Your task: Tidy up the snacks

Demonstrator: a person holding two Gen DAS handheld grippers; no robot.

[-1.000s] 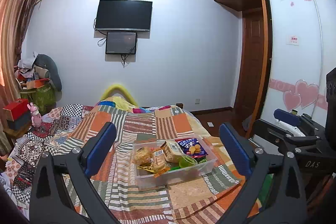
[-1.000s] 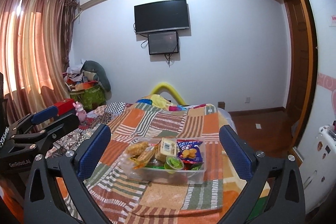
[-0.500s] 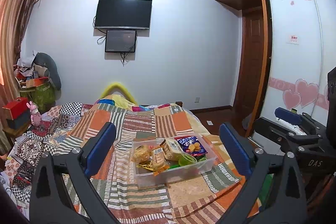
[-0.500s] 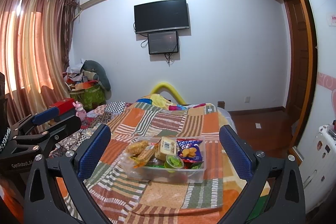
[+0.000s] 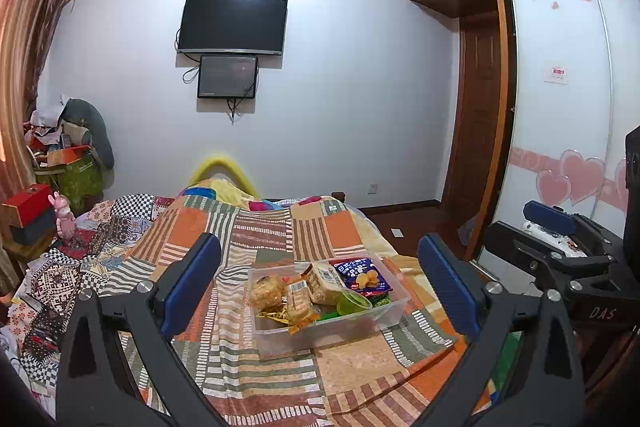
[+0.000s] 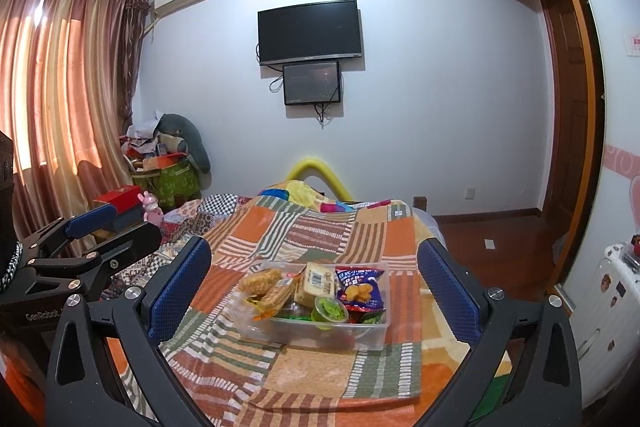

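A clear plastic box sits on the patchwork bedspread and holds several snacks: a blue chip bag, wrapped biscuits, a round cake and a green jelly cup. My left gripper is open and empty, held above the bed short of the box. My right gripper is open and empty, also short of the box. Each gripper shows at the edge of the other's view.
The patchwork bedspread covers the bed. A wardrobe with heart stickers and a door stand right. Cluttered bags and curtains are left. A white suitcase stands at the right.
Both grippers have lifted slightly, so the box sits a little lower in both views. Both stay open. The snacks have not moved.
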